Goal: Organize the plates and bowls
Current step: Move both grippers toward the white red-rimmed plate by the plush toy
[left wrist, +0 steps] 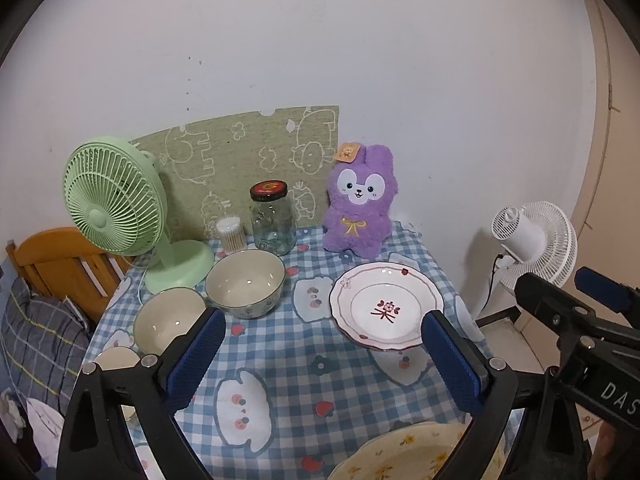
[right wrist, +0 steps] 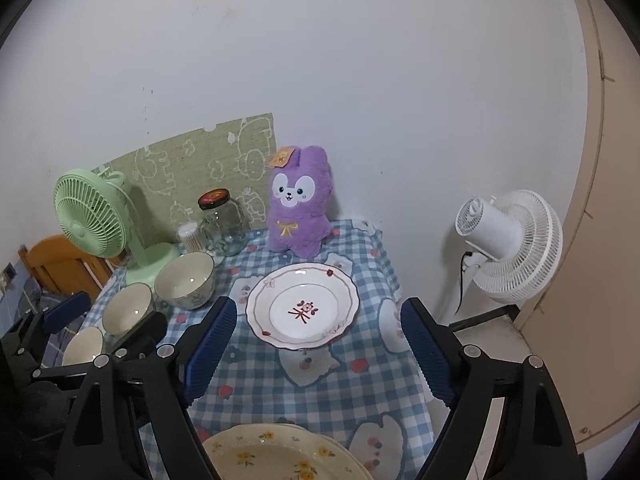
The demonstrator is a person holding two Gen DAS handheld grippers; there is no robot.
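A white scalloped plate (left wrist: 386, 306) (right wrist: 302, 306) with a red flower lies on the checked tablecloth (left wrist: 304, 360), right of centre. Three cream bowls stand in a row at the left: large (left wrist: 245, 282) (right wrist: 185, 280), medium (left wrist: 168, 320) (right wrist: 127, 308), small (left wrist: 116, 358) (right wrist: 82, 346). A yellow floral plate (left wrist: 412, 456) (right wrist: 280, 456) sits at the near edge, partly hidden by the fingers. My left gripper (left wrist: 326, 344) (right wrist: 106, 320) hovers open over the cloth near the bowls. My right gripper (right wrist: 320, 344) (left wrist: 576, 292) is open short of the white plate, holding nothing.
A green fan (left wrist: 116, 208), a glass jar (left wrist: 272, 220), a tub of cotton swabs (left wrist: 231, 234) and a purple plush rabbit (left wrist: 358, 208) line the back by the wall. A white fan (right wrist: 508, 244) stands off the table's right edge. A wooden chair (left wrist: 60, 260) is at the left.
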